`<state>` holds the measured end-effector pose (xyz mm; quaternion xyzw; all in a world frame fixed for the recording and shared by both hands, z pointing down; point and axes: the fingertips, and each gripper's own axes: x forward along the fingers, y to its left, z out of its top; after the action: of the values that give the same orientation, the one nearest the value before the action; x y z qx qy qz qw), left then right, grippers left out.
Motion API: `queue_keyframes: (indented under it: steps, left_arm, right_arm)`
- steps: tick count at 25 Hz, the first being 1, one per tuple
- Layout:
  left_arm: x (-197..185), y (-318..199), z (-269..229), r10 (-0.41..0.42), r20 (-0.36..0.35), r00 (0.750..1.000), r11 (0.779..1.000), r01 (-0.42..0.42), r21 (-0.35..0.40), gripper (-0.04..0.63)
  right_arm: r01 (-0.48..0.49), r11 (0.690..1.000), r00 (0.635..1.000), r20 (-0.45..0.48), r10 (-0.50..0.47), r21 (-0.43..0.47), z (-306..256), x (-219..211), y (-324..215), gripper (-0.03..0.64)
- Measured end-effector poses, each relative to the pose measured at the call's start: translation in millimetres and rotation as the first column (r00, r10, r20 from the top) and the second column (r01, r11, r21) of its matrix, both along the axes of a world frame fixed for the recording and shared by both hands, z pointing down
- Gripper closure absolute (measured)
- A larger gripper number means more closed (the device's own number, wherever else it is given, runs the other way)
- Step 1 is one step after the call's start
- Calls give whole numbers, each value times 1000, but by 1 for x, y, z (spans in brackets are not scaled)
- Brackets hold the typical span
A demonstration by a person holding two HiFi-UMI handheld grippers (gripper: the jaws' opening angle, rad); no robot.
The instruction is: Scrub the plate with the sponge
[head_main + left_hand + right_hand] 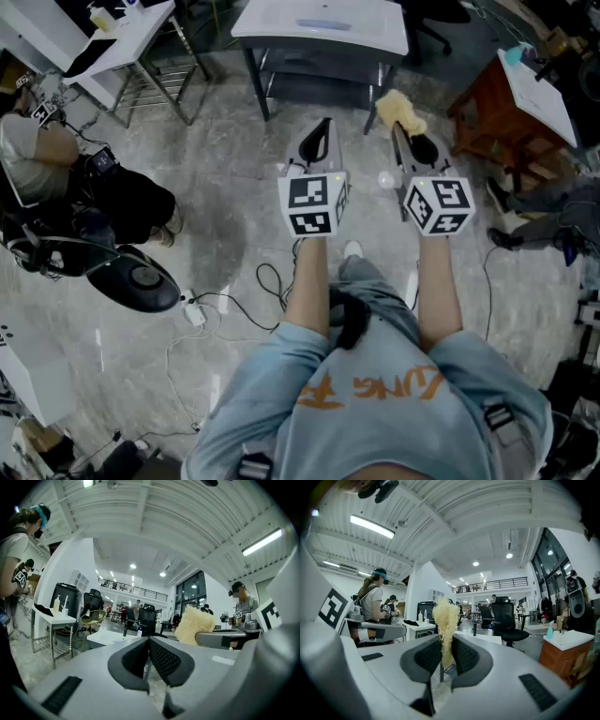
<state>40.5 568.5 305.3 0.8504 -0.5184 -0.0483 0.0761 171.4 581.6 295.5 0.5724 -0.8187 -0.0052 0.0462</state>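
My right gripper (401,131) is held level over the floor, shut on a shaggy yellow sponge (400,110). In the right gripper view the sponge (445,618) stands upright, pinched between the black pads (468,657). My left gripper (322,129) is beside it on the left, shut with nothing between its jaws. From the left gripper view its pads (164,660) meet at the tip, and the sponge (194,624) shows off to the right. No plate appears in any view.
A white table (323,23) stands just ahead of both grippers. A brown wooden desk (497,103) is at the right, another white table (122,37) at the upper left. A seated person (56,159), a black chair base (131,277) and floor cables (234,305) lie to the left.
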Motion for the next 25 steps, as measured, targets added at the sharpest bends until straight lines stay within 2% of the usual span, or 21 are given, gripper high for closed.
queue_keyframes:
  steps: [4, 10, 15, 19, 25]
  left_arm:
    - [-5, 3, -7, 3, -12, 1000, 1000, -3, 7, 598]
    - [-15, 3, -13, 3, -32, 999, 1000, -3, 6, 598]
    - [-54, -9, -1, -3, 42, 999, 1000, 4, -26, 591]
    - [-74, -16, -8, -24, -8, 1000, 999, 24, -26, 589]
    - [-84, -28, -14, -3, -2, 1000, 1000, 3, -7, 589]
  right_arm:
    - [1, 1000, 1000, -9, -1, 21, -9, -3, 5, 568]
    - [-40, 999, 998, 42, 39, 25, -19, 8, 5, 568]
    - [-18, 999, 999, 47, 17, 30, -25, -5, -6, 568]
    - [5, 999, 999, 39, -7, 49, -39, -19, -16, 568]
    - [20, 998, 999, 25, -22, 59, -43, -32, -29, 568]
